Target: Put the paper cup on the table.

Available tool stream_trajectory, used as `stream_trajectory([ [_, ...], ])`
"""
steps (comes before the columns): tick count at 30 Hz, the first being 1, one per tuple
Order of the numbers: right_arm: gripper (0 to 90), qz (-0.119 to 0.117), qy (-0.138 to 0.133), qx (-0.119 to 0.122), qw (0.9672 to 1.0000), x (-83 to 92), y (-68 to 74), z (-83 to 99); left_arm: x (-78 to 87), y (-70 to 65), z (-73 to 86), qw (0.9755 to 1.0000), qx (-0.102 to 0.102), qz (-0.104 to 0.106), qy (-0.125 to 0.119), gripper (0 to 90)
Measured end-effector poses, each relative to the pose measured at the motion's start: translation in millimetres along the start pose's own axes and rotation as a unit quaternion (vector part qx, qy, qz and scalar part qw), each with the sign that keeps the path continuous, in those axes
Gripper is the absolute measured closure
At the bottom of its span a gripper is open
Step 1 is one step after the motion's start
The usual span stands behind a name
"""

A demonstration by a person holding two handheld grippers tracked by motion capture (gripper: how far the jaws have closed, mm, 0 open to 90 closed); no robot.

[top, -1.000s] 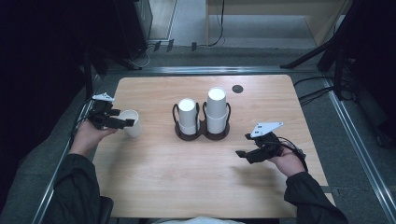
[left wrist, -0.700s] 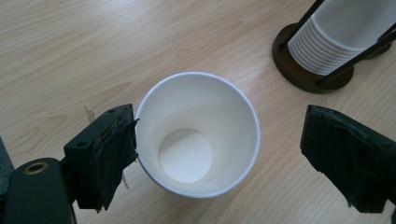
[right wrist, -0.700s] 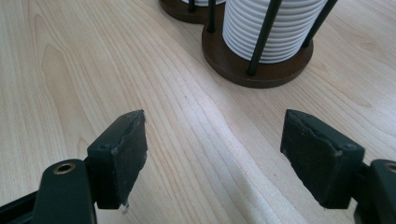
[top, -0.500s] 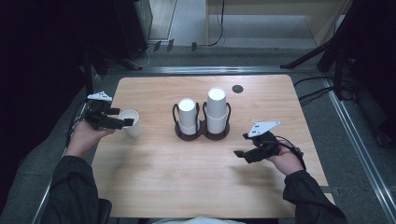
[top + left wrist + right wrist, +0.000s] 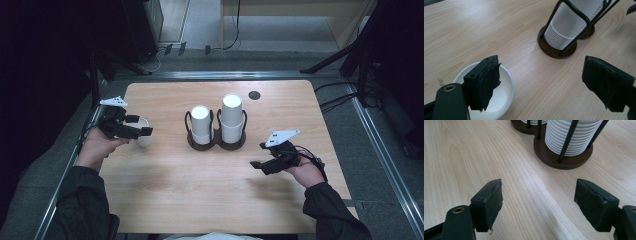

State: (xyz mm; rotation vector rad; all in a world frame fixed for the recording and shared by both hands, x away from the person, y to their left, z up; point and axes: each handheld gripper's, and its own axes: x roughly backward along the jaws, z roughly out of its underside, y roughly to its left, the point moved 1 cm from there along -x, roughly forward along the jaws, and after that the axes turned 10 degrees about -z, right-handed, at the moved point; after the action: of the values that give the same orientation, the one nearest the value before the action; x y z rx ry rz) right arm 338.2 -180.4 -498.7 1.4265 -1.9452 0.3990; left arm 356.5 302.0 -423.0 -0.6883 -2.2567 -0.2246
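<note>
One loose paper cup (image 5: 143,138) is stood on the table (image 5: 165,200) under the left tongs (image 5: 134,132), gaping, slightly narrowed, clasping nothing. Two cup stacks (image 5: 217,122) are held in a rack. Stacked rims are resolved in the gripper views. The right tongs (image 5: 260,156) are spread, empty.

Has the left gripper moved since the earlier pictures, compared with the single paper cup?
Yes. The left gripper has drifted slightly toward the near table edge, relative to the single paper cup, its fingers closing a little around nothing.
</note>
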Motion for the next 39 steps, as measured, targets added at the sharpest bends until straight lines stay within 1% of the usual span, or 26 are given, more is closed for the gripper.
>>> stream_trajectory([
  [5, 22.6, 0.001, -0.004, -0.001, 1.0, 1.5, -0.5, 0.2, -6.6, -11.1, -1.2, 0.9999, -0.012, 0.01, 0.003, 14.8],
  [7, 22.6, 0.003, -0.002, -0.001, 1.0, 2.2, -0.7, 0.4, -9.7, -16.0, -1.6, 0.9998, -0.012, 0.014, 0.008, 14.7],
  [10, 22.6, 0.005, 0.0, 0.0, 1.0, 2.9, -1.1, 1.2, -12.2, -24.1, -2.5, 0.9994, -0.017, 0.028, 0.007, 14.8],
  [16, 22.6, 0.007, -0.005, 0.001, 1.0, 5.0, -1.6, 0.9, -20.5, -39.5, -1.8, 0.9986, -0.035, 0.038, 0.011, 14.8],
  [19, 22.6, 0.008, -0.005, 0.0, 1.0, 6.4, -2.1, 1.6, -26.6, -47.5, 0.2, 0.9983, -0.04, 0.039, 0.015, 14.8],
  [21, 22.6, 0.008, -0.007, -0.001, 0.9999, 7.3, -2.1, 1.7, -29.9, -52.6, 1.2, 0.9977, -0.041, 0.051, 0.017, 14.8],
  [26, 22.6, 0.01, -0.009, 0.002, 0.9999, 8.2, -2.3, 1.5, -36.6, -66.7, 3.8, 0.997, -0.054, 0.052, 0.017, 14.8],
  [28, 22.6, 0.01, -0.01, 0.003, 0.9999, 8.6, -2.4, 1.5, -38.5, -72.3, 5.4, 0.9962, -0.061, 0.059, 0.02, 14.8],
  [30, 22.6, 0.01, -0.012, 0.001, 0.9999, 9.2, -2.3, 1.4, -40.0, -77.4, 6.7, 0.9958, -0.066, 0.059, 0.022, 14.8],
  [31, 22.6, 0.01, -0.012, 0.001, 0.9999, 9.3, -2.3, 1.5, -41.0, -79.6, 7.2, 0.9956, -0.067, 0.062, 0.021, 14.8],
  [33, 22.6, 0.011, -0.012, 0.002, 0.9999, 9.4, -1.9, 1.2, -42.7, -84.8, 8.0, 0.9945, -0.076, 0.068, 0.025, 14.8],
  [35, 22.6, 0.009, -0.012, 0.007, 0.9999, 9.6, -1.5, 0.9, -44.3, -90.2, 7.9, 0.9935, -0.086, 0.07, 0.024, 14.8],
  [39, 22.6, 0.006, -0.013, 0.008, 0.9999, 9.2, 0.5, 0.2, -47.2, -100.2, 7.4, 0.9922, -0.093, 0.081, 0.02, 15.0],
])
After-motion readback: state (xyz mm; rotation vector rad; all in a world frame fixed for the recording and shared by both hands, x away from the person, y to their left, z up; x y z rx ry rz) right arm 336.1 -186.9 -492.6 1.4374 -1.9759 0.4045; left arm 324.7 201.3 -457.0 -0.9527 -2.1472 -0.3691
